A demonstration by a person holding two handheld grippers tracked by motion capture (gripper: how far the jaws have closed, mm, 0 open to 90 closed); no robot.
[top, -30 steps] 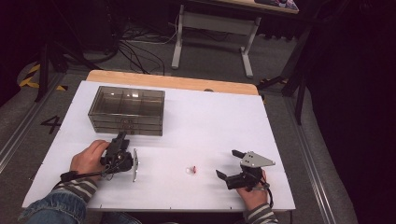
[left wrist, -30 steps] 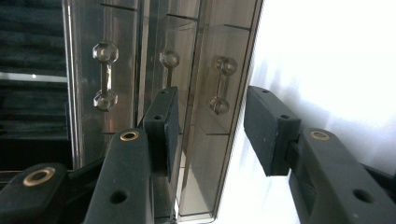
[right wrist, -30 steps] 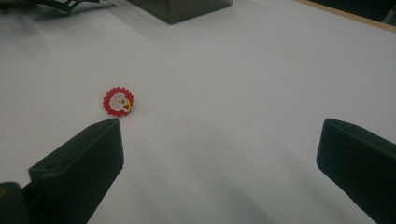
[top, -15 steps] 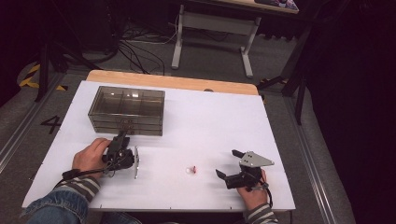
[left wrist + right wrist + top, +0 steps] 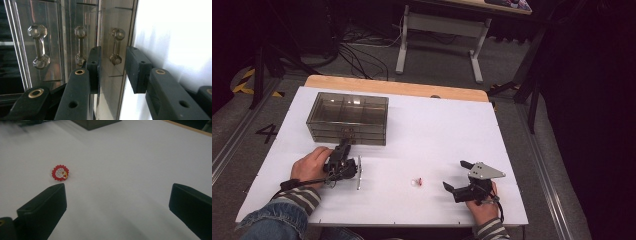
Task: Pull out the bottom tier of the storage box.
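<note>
the left gripper [image 5: 112,68] has its jaws narrowed and just been closing around the handle [image 5: 115,46] of the drawer nearest the white table [image 5: 447,135], at the front of the smoky clear drawer box [image 5: 348,117]; the pads look a little short of the handle, though the angle makes contact hard to judge. to do this well, centre the bar between the pads, finish the squeeze, then pull straight out, keeping level so the box does not slide. the right gripper [image 5: 117,205] rests wide apart and empty, the small red charm [image 5: 60,172] lying just ahead of its left jaw, near the table's front middle.
</note>
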